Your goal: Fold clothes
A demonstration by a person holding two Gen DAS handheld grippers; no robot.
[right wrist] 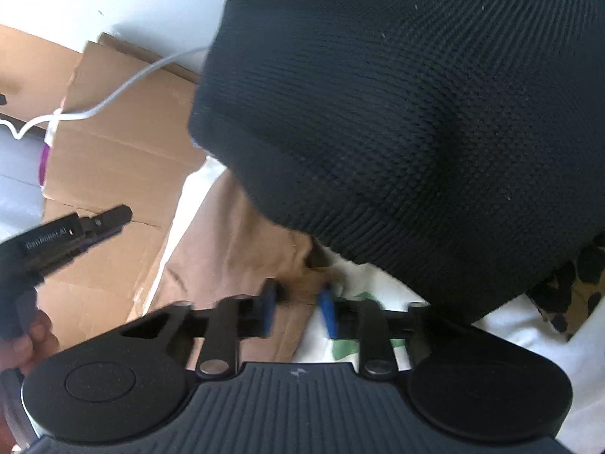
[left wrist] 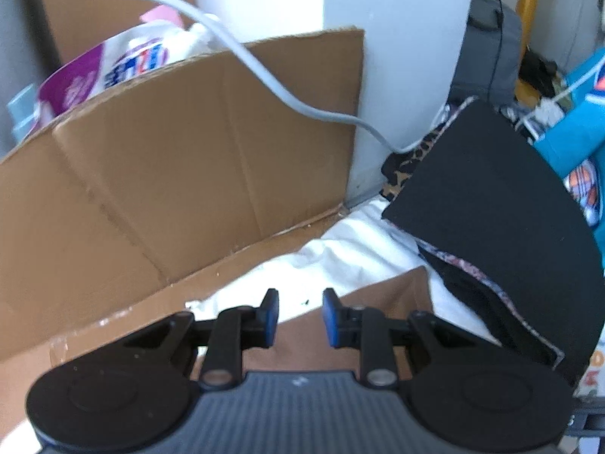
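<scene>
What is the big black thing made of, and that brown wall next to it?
The black garment looks like a knitted or mesh fabric, matte: close up, rows of tiny bumps cover it. Whether cotton or synthetic, I cannot tell. The brown wall is a cardboard box, dull paper-brown, with fold creases and a rough, torn lower edge.

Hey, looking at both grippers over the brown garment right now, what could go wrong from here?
1. The right gripper is open around a bunched corner of the brown garment; closing may pinch the white sheet beneath too.
2. The black knit fabric hangs just above that corner and could get caught.
3. The white cable drapes over the cardboard box ahead of the open left gripper; lifting might snag it.
</scene>
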